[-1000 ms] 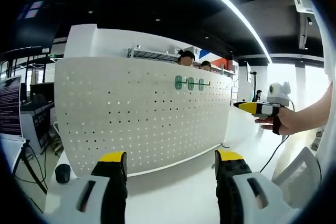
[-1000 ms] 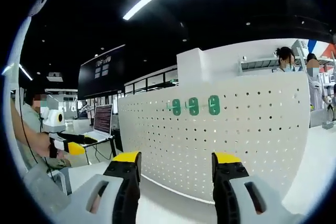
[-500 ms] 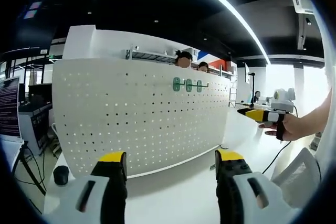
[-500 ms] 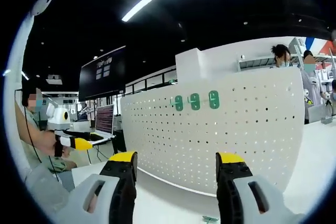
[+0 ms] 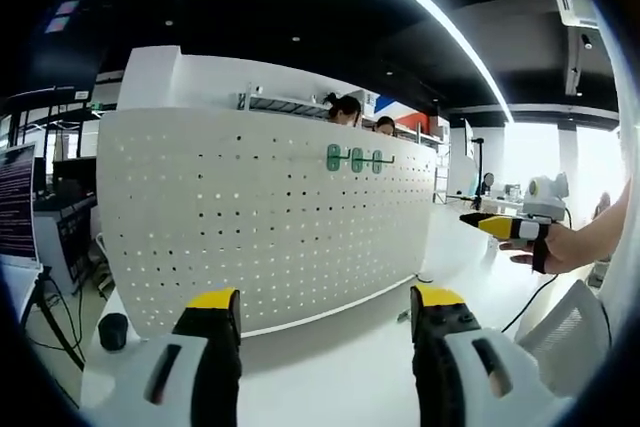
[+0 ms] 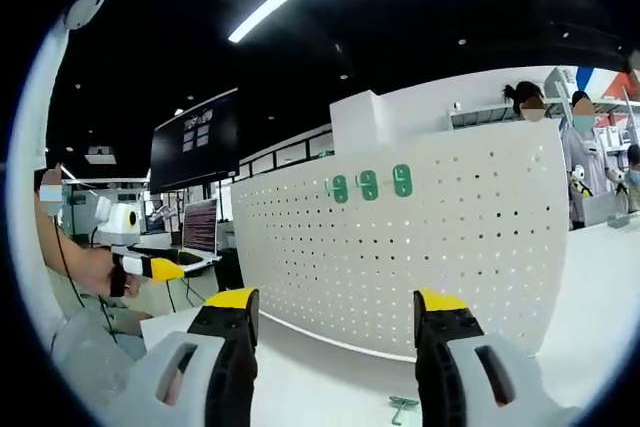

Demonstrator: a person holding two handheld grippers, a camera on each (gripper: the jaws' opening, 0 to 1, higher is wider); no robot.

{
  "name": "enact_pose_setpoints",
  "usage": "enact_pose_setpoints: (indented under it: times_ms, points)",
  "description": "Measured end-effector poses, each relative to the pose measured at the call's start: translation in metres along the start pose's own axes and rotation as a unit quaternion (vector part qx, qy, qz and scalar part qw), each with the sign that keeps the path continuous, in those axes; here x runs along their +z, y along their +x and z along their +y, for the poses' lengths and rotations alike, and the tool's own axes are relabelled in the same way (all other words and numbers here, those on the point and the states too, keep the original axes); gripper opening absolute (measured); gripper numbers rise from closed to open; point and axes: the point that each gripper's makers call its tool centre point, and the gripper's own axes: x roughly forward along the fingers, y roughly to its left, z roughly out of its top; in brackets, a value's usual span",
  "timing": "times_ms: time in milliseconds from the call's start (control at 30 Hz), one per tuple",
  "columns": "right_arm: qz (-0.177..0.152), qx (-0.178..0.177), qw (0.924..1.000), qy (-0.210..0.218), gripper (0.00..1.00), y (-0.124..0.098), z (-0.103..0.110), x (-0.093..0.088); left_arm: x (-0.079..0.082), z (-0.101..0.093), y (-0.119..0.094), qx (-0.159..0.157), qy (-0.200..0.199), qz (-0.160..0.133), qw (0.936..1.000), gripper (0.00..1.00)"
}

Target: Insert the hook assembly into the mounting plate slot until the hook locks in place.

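A white pegboard mounting plate (image 5: 270,217) stands upright on the white table (image 5: 330,377). Three green hooks (image 5: 355,158) hang in a row near its top edge. In the right gripper view the same plate (image 6: 420,247) carries the green hooks (image 6: 370,184), and a small loose green hook (image 6: 403,407) lies flat on the table in front of it, by my right jaw. My left gripper (image 5: 325,347) is open and holds nothing, well short of the plate. My right gripper (image 6: 338,352) is open too, also empty. Each gripper is held out in a hand to the side of the other view: the right gripper (image 5: 500,225) and the left gripper (image 6: 155,268).
A black mouse (image 5: 112,330) and a screen (image 5: 15,197) sit left of the plate. A laptop (image 6: 197,229) stands beyond the plate's left end. People (image 5: 345,109) stand behind the plate. A cable (image 5: 525,292) runs across the table at right.
Both cameras have dipped slightly; the loose green hook on the table has come into the right gripper view. Each hand-held gripper has drifted a little outward and lower.
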Motion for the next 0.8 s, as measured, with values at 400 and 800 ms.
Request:
enact_pose_setpoints:
  times_ms: [400,800]
  points:
    - [-0.003,-0.007,0.9999,0.008,0.61,-0.008,0.000,-0.003,-0.005,-0.004,-0.001,-0.005,0.000,0.005,1.0000,0.73]
    - [-0.004,-0.007,0.9999,0.013,0.61,-0.008,-0.002,-0.006,-0.010,-0.007,0.000,-0.007,0.000,0.014,0.9999,0.72]
